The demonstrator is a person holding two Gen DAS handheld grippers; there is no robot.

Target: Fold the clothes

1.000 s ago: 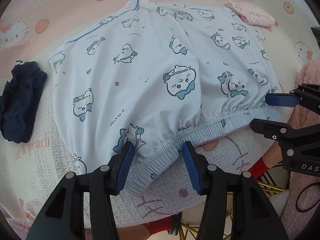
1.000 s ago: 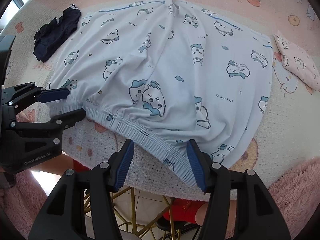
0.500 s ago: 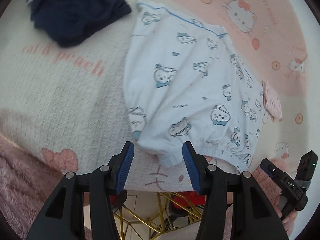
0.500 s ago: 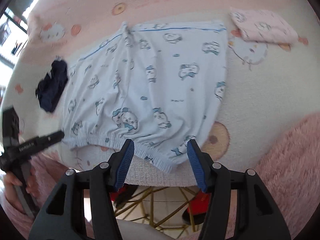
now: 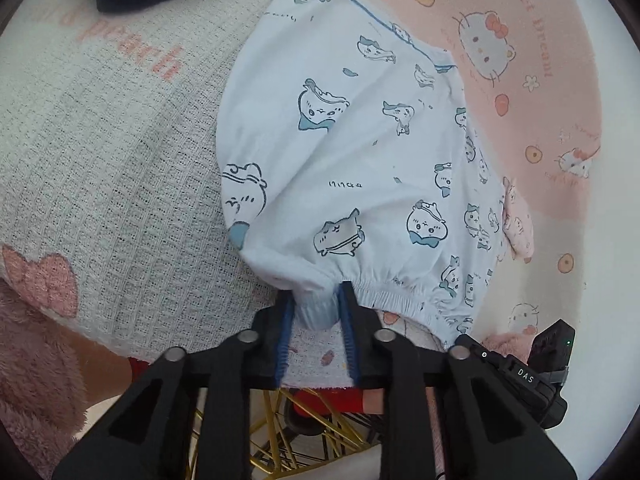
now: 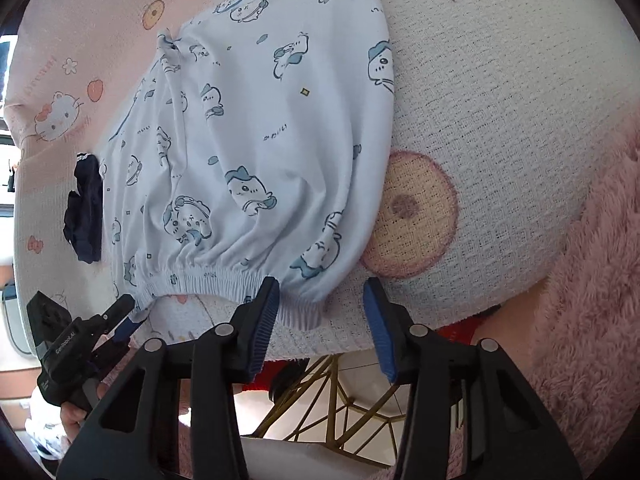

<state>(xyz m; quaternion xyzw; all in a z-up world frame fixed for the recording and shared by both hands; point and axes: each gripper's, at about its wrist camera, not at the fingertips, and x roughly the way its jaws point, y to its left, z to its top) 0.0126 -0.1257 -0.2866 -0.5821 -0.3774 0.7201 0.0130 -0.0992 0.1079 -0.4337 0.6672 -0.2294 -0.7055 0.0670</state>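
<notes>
One garment is in play: pale blue cartoon-print shorts (image 5: 360,152) lying spread flat on the waffle-knit blanket (image 5: 100,168), waistband at the near edge. The left gripper (image 5: 316,312) is pinched on one waistband corner; the right gripper (image 6: 320,312) stands wide, its jaws straddling the opposite corner without biting. By my reading the step in hand is seizing both corners; next, the right needs to close on the elastic before any lift or fold. Readable writing: "DAS" on the right gripper's body, "peach" woven into the blanket, and "Sweet Dream" on the pink sheet (image 5: 532,80).
</notes>
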